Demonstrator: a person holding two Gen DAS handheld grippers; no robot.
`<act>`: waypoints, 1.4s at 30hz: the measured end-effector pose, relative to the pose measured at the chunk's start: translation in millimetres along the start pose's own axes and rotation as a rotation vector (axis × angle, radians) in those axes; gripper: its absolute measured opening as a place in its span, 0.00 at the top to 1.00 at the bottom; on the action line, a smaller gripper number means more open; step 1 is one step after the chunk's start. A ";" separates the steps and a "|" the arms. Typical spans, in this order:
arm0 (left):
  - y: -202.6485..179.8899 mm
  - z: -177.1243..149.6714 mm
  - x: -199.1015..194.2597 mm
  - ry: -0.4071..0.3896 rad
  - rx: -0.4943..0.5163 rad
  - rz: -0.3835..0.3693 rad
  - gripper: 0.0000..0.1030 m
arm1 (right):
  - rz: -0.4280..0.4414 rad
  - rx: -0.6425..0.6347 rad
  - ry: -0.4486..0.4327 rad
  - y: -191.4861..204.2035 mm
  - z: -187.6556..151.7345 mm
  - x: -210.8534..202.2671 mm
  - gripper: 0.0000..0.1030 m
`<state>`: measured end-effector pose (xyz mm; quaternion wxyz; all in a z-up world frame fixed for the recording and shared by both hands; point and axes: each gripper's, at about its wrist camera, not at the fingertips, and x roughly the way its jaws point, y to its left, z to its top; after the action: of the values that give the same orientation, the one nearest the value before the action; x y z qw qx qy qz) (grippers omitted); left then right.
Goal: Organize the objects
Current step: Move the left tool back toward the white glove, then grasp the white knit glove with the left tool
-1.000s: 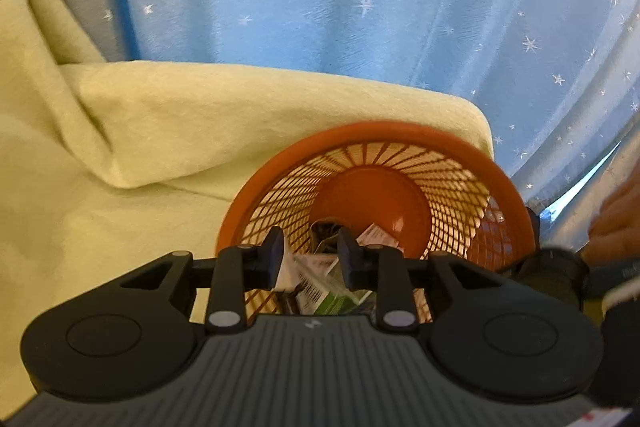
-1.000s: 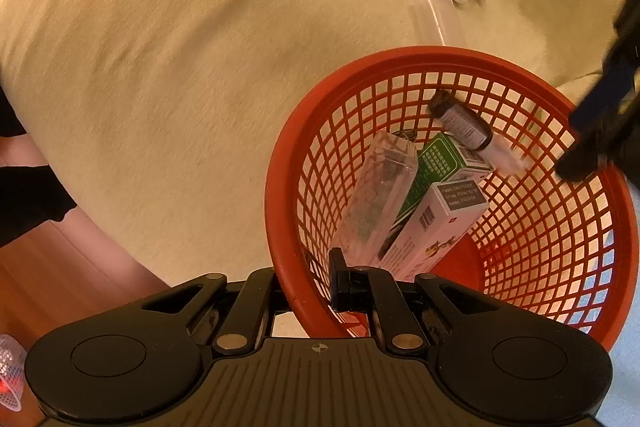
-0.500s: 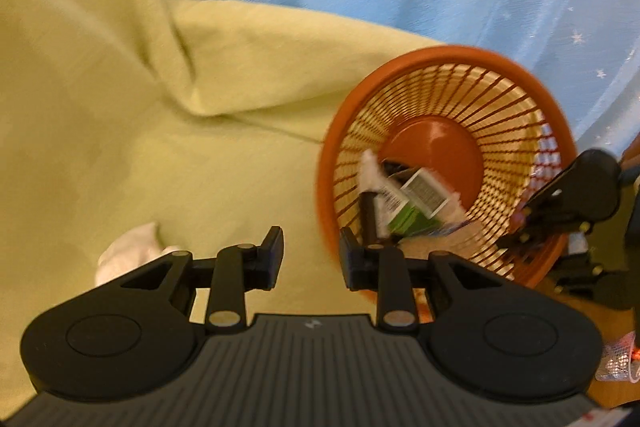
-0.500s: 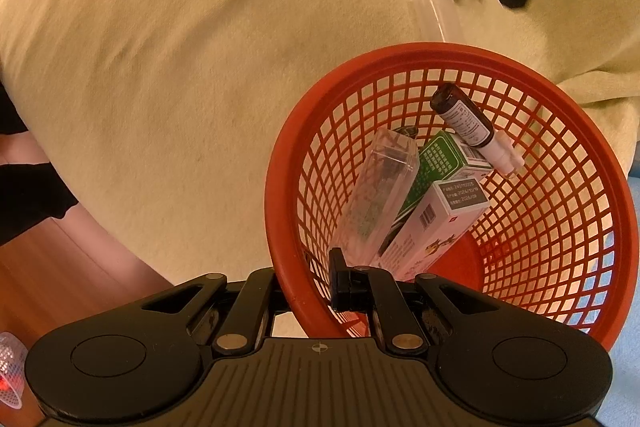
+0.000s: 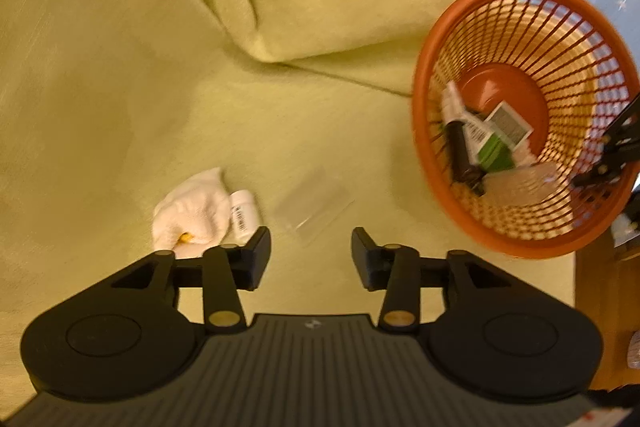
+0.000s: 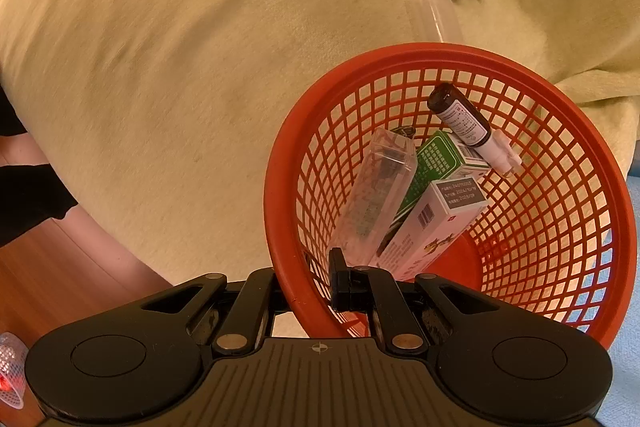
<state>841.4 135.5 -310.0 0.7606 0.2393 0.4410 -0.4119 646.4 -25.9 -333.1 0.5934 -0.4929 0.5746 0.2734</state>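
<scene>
Our right tongs (image 6: 310, 291) are clamped on the red basket (image 6: 280, 187) rim, left tongs (image 5: 311, 255) just opening, empty, over the clear sleeve (image 5: 316, 205)

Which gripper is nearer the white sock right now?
Left. The left gripper hangs open just beside the sock; the right gripper clamps the basket rim, farther off.

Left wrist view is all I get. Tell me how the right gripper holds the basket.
Observer: The right gripper is shut on the basket wall, one finger inside, one outside.
Operator: Give me the clear case's pose.
Observer: The clear case leans on end against the near wall, beside the green box.
Operator: Now the brown bottle.
Observer: The brown bottle rests across the green box's top end, label up.
</scene>
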 end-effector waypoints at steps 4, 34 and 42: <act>12.0 -2.8 9.7 0.021 -0.065 0.020 0.52 | 0.002 -0.001 0.004 -0.2 -0.7 -0.1 0.95; 84.6 3.2 89.3 0.050 0.051 0.209 0.36 | 0.019 0.001 0.003 -1.4 -1.5 -1.1 0.95; 84.0 4.4 99.2 0.081 0.074 0.202 0.42 | 0.020 0.002 0.002 -2.3 -1.3 -1.3 0.95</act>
<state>940.8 137.0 -393.8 0.7706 0.3268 0.4294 -0.3391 647.6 -27.6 -331.0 0.5905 -0.4867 0.5803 0.2786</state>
